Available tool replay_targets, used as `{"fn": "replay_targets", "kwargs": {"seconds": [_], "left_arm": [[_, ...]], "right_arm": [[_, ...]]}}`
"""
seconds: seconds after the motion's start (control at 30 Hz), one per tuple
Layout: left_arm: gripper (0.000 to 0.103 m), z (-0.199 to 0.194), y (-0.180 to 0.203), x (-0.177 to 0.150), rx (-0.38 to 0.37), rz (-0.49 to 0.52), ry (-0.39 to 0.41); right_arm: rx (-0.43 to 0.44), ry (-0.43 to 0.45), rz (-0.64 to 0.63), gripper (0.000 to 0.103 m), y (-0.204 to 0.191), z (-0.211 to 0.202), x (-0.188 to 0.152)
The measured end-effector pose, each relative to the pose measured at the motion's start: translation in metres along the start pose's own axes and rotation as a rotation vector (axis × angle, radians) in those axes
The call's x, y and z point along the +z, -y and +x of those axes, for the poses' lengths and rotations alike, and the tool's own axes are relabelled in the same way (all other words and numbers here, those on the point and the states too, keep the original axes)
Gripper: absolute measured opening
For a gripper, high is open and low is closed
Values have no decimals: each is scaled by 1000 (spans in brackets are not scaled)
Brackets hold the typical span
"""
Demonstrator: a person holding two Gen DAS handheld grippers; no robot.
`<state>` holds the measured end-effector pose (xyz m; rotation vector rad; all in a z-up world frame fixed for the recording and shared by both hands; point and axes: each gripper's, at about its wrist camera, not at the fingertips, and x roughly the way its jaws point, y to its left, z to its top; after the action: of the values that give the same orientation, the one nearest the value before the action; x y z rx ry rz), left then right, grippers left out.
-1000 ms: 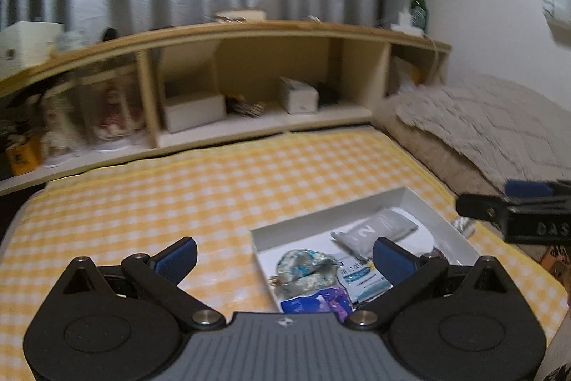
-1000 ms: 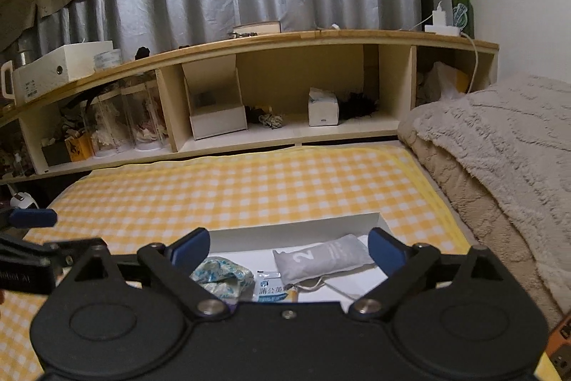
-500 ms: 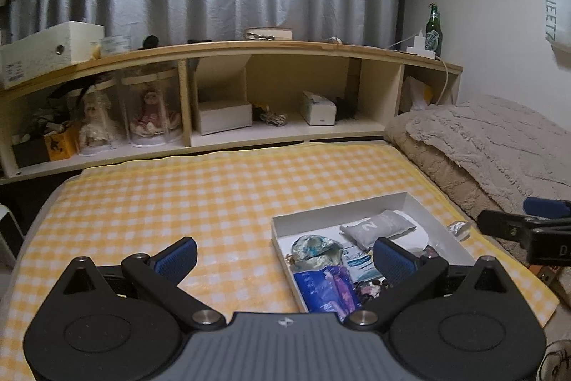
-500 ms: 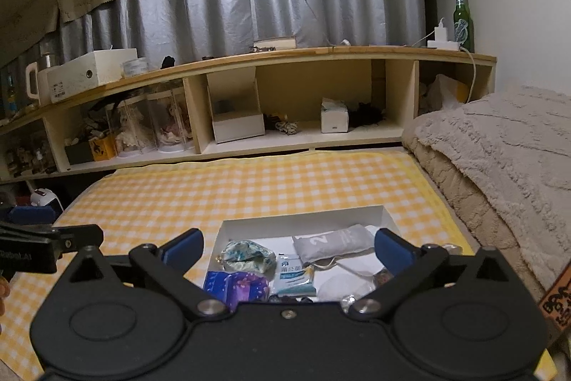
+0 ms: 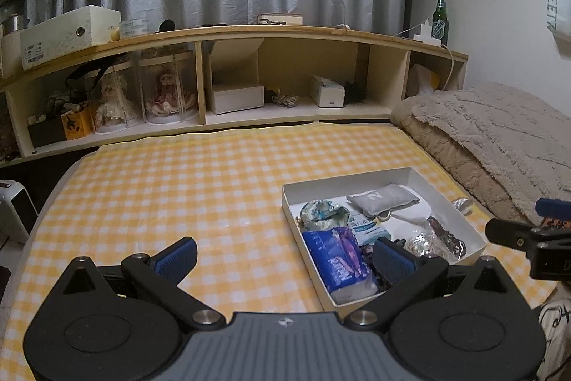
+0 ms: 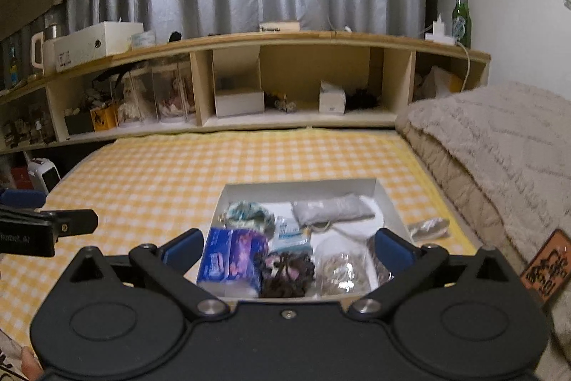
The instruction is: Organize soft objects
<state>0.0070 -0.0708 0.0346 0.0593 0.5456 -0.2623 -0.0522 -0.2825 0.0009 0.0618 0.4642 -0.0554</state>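
Right hand-held gripper (image 6: 287, 247) spread, white box (image 6: 387, 199) crammed

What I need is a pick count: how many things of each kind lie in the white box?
Cloth: 2, grey pouch, patterned bundle
Packs: 2, blue pack, white-blue packet
Bags: 2, clear bag, brown bag
Dark tangle: 1
White pad: 1
Total in the box: 8
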Motion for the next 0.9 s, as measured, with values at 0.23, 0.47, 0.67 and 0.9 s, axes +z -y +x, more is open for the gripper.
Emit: {"fn": "replay_targets", "kwargs": {"seconds": [0.23,0.47,0.67,0.9], "left_arm": [[103,-1,1,-18,22,10,-19],[103,3,0,-28,51,19,-34],[103,5,0,-35,59,16,-39],[103,9,-1,-38,65,4,-54]], "right_arm": [[-35,-27,3,103,-5,2,-21],[-79,5,-5,103,-7,-2,-30],[-106,17,-40,103,-14,-2,-35],[-113,20,-36,103,-14,-3,-37]]}}
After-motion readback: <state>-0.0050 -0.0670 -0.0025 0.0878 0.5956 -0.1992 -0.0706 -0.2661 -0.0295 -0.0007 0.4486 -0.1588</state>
